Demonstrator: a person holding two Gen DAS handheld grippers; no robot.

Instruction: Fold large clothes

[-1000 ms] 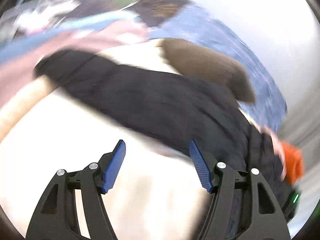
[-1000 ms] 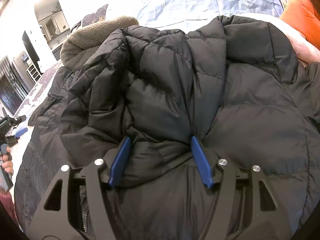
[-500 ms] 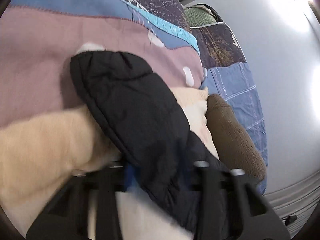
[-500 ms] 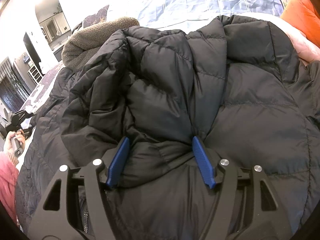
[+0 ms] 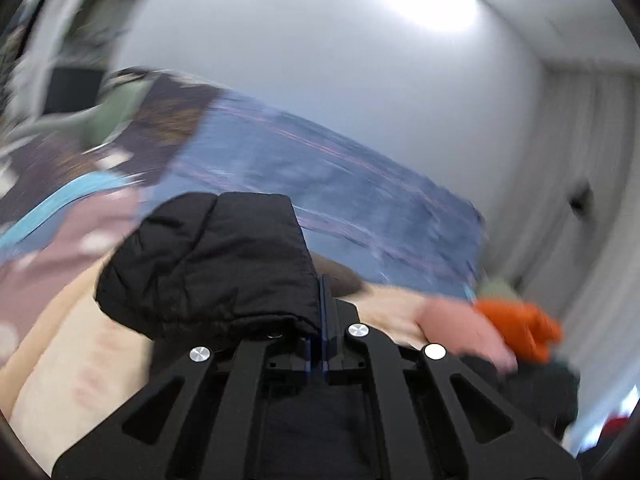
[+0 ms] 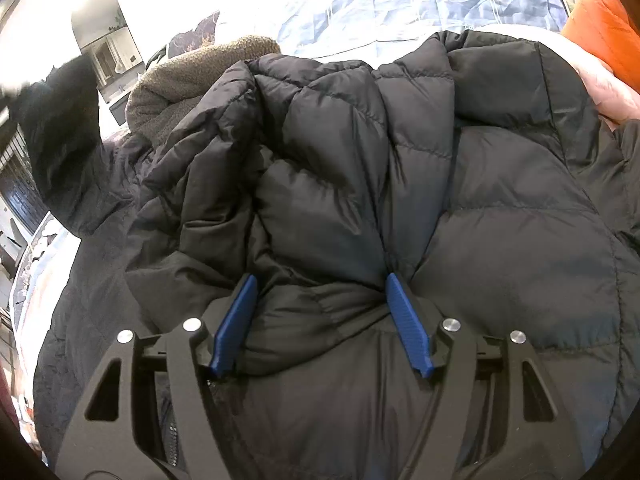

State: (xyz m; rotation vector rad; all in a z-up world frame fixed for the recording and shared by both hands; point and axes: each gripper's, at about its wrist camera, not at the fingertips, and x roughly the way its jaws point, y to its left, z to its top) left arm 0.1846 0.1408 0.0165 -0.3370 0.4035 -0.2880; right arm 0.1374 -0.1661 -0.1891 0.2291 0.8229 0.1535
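Left gripper (image 5: 318,320) clamped on puffer jacket sleeve cuff (image 5: 208,272) | right gripper (image 6: 324,324) wide, pinning jacket body (image 6: 400,184) on bed | I'd carry sleeve across flat, keeping the pin steady.

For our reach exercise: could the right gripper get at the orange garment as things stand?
Probably not directly: the right gripper is open around the black puffer jacket, whose bulk lies before the orange garment.

Jacket (image 6: 400,184) on bed (image 6: 420,4); fleece (image 6: 192,76) behind, left.
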